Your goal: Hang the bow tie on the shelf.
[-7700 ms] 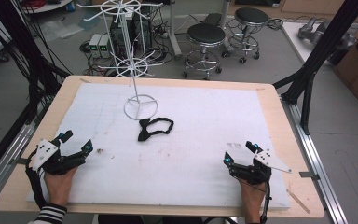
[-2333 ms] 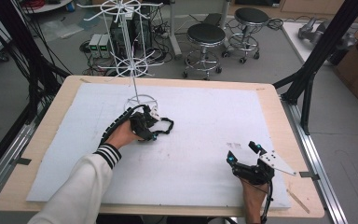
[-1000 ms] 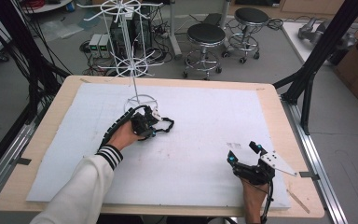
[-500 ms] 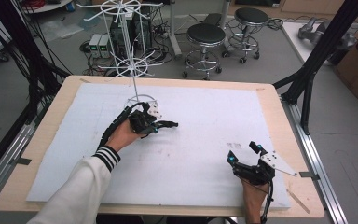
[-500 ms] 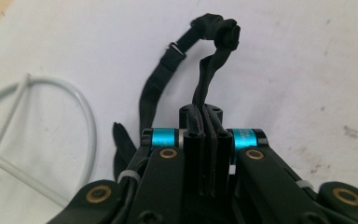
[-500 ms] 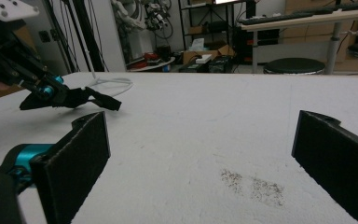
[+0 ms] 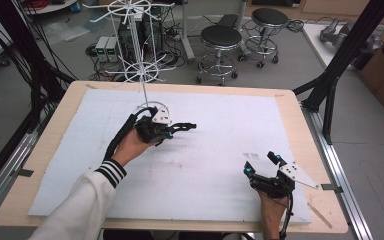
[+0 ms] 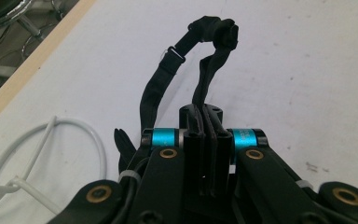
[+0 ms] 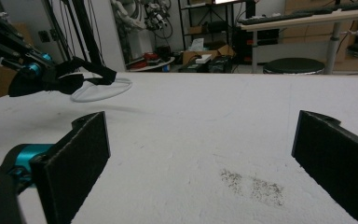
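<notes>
Strap-like black fabric [image 8: 205,60], a soft loop with a small buckle, was the thing being handled, but the largest thing in the scene was the worktop [image 7: 290,107], a pale wooden board covered by a white foam sheet [image 7: 215,165]. A white wire rack [image 7: 140,55] stood by the far edge, left of centre, its ring base resting on the sheet.

A person's left hand, in a white sleeve with a striped cuff, reached to just in front of that base. The left tongs [image 7: 172,131] were pressed together on one end of the strap, which hung clear of the sheet; the right gripper view showed it [image 9: 81,70] lifted, with a shadow beneath. The loop drooped and folded beyond the tips, so it looked light, limp and unlikely to break. It would sag and swing rather than hold a shape. A pinch on the flat doubled band near the buckle seemed the safest hold, since a single layer might slip.

The right tongs [image 7: 262,165] rested near the front right corner, spread wide with nothing between their padded faces.
</notes>
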Action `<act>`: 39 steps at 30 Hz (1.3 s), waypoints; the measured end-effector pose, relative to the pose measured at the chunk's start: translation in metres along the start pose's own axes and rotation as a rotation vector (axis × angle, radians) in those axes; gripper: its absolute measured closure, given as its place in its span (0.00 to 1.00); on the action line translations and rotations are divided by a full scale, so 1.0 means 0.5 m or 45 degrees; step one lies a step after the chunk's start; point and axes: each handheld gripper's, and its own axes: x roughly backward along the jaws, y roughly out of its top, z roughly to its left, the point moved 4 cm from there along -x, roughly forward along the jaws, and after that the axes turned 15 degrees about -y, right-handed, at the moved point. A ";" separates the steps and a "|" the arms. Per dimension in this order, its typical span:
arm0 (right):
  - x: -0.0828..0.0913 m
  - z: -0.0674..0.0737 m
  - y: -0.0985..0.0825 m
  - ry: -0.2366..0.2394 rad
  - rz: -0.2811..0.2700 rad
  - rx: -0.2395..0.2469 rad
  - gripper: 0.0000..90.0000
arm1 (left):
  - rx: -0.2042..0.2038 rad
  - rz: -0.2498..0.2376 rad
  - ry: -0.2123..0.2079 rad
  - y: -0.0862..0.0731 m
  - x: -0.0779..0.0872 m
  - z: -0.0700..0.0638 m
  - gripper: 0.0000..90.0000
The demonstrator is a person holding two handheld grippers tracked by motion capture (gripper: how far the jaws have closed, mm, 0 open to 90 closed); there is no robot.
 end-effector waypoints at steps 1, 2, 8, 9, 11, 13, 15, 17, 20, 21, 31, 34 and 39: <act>0.000 0.000 0.000 0.000 0.000 0.000 0.03 | 0.013 -0.020 -0.003 -0.001 0.003 -0.002 0.97; 0.000 -0.001 0.000 0.000 0.001 0.005 0.03 | 0.014 -0.036 -0.004 -0.001 0.005 -0.002 0.97; 0.000 0.001 0.000 0.000 0.003 -0.001 0.03 | 0.047 -0.139 0.003 -0.001 0.031 -0.012 0.97; 0.000 0.001 0.000 -0.001 0.003 0.002 0.03 | 0.037 -0.158 0.010 0.001 0.037 -0.014 0.97; 0.000 0.001 0.000 -0.001 0.002 0.004 0.03 | 0.038 -0.216 0.020 0.008 0.050 -0.017 0.97; 0.000 0.001 0.000 0.000 0.001 0.006 0.03 | 0.025 -0.265 0.043 0.013 0.065 -0.020 0.97; 0.000 0.001 0.000 -0.001 0.001 0.006 0.03 | 0.019 -0.311 0.057 0.017 0.079 -0.023 0.97; 0.000 0.001 0.000 -0.001 0.000 0.008 0.03 | 0.013 -0.337 0.075 0.019 0.091 -0.026 0.97; 0.000 0.001 0.000 -0.001 0.000 0.007 0.03 | 0.003 -0.393 0.092 0.025 0.108 -0.034 0.97; 0.000 0.001 0.000 -0.001 0.000 0.007 0.03 | -0.001 -0.419 0.097 0.027 0.114 -0.036 0.97; 0.000 0.001 0.000 -0.005 0.000 0.010 0.03 | -0.027 -0.576 0.179 0.037 0.161 -0.045 0.97; 0.000 0.001 0.000 -0.005 0.000 0.011 0.03 | -0.017 -0.627 0.208 0.037 0.178 -0.045 0.97; -0.001 0.002 0.000 -0.004 0.002 0.011 0.03 | 0.000 -0.691 0.237 0.033 0.204 -0.043 0.97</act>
